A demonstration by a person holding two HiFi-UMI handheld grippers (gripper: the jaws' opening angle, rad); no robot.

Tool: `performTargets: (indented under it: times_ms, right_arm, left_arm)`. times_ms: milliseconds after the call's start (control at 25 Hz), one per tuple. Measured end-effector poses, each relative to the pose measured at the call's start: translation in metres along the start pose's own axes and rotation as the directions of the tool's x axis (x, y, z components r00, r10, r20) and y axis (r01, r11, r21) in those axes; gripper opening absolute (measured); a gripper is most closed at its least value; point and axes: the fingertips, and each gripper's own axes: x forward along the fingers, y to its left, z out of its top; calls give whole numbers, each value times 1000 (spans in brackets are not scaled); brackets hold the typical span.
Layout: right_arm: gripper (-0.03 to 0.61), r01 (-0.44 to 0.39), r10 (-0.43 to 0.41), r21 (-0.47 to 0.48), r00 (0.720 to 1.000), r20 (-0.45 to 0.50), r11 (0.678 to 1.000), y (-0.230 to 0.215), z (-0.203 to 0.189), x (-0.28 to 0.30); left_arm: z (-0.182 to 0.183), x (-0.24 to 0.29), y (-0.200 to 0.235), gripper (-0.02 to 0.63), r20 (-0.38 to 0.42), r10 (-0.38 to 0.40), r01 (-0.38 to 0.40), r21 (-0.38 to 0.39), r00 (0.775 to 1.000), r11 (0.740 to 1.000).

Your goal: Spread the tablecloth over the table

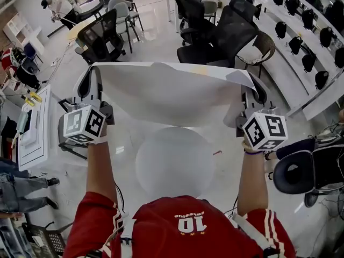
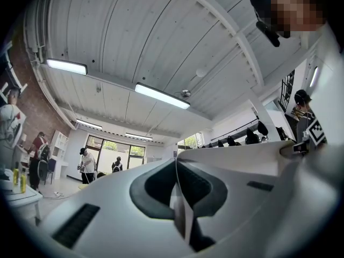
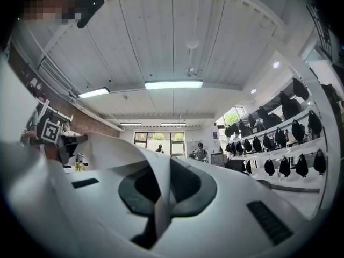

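The tablecloth (image 1: 177, 98) is not on the table (image 1: 166, 168) yet; it is held up in the air as a wide white sheet, stretched between the 2 tongs in front of the person and above the far side of the round white table. The left tongs (image 1: 92, 75) are clamped shut on 1 upper corner; the left gripper view shows a thin fold of cloth pinched between the closed jaws. The right tongs (image 1: 252, 89) are closed the same way on the other upper corner, with a strip of cloth nipped between them.

By my reckoning, the lifting and the opening across the width are done; what is left is to bring the sheet over the table top, lower it so it drapes evenly, let go at both corners and smooth it out.

Plenty is hard to judge from here; the sheet sags in the middle and its lower edge merges with the white table top, so I cannot tell whether it touches the table or hangs just clear. Whether the cloth is fully unfolded is unclear too. The person's head and shoulders cover the near rim of the table, and the cloth hides the far rim. Both gripper views tilt up toward the ceiling (image 2: 161, 47); neither shows the table at all.
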Motion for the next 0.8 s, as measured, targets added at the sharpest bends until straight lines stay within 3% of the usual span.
performTargets:
  times_ms: [400, 800]
  right_arm:
    - [17, -5, 7, 13, 996, -90, 1000, 33, -41, -28]
    - [17, -16, 22, 38, 988, -150, 999, 68, -64, -70]
  left_arm:
    - [-38, -60, 16, 8, -88, 22, -26, -50, 996, 998]
    - [-46, -124, 25, 8, -147, 30, -45, -97, 989, 994]
